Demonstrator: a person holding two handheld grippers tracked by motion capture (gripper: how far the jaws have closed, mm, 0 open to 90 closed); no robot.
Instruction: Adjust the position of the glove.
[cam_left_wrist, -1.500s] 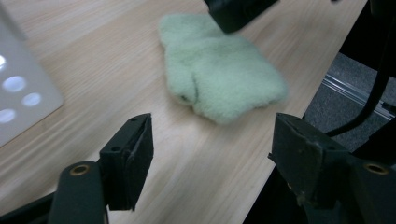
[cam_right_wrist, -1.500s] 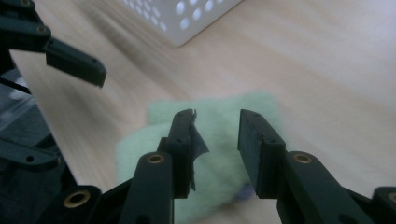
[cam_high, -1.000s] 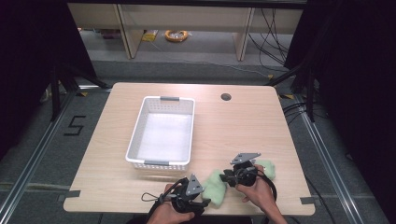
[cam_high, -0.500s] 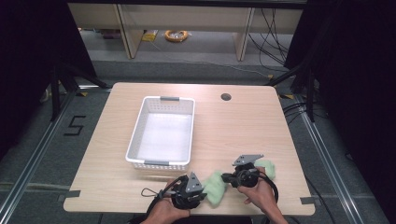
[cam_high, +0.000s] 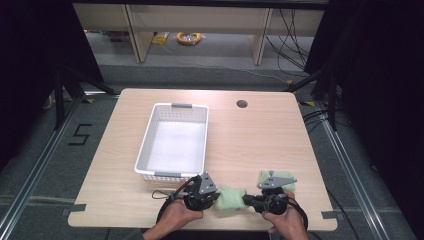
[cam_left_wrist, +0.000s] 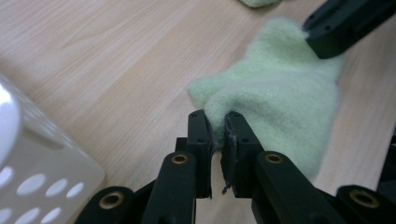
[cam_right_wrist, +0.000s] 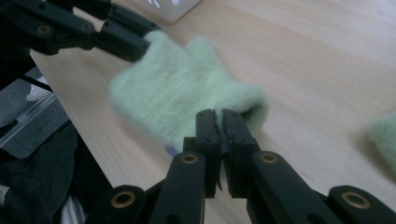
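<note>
At the near edge of a light wooden table (cam_high: 260, 135), a person's two hands work a pale green fleece cloth (cam_high: 231, 198) held between two hand-held grippers. The left gripper (cam_high: 216, 196) pinches the cloth's left end, its jaws having just been closing and now clamped on a fold of the fabric, as the left gripper view shows (cam_left_wrist: 215, 128). The right gripper (cam_high: 248, 201) grasps the opposite end, jaws pressed tight on the fleece (cam_right_wrist: 217, 121). The cloth (cam_left_wrist: 275, 98) hangs between them, just above or on the tabletop; which, the pictures do not settle.

A second green cloth (cam_high: 279, 177) lies just behind the right gripper, close to the front right corner. A white perforated basket (cam_high: 146, 145) sits on the left half of the table, its near wall just beyond the left hand (cam_high: 175, 216); in the left gripper view its corner (cam_left_wrist: 42, 182) stands close beside the jaws. Little room remains toward the front edge, where the hands already overhang the table. The middle and far right of the tabletop lie bare, up to a round cable hole (cam_high: 242, 104) near the back edge.

Compared with a second ago, the grippers have drawn apart, the left shifting left and the right hand (cam_high: 282, 222) sliding toward the front edge, and the cloth, then bunched beside its twin, now spans the gap.
</note>
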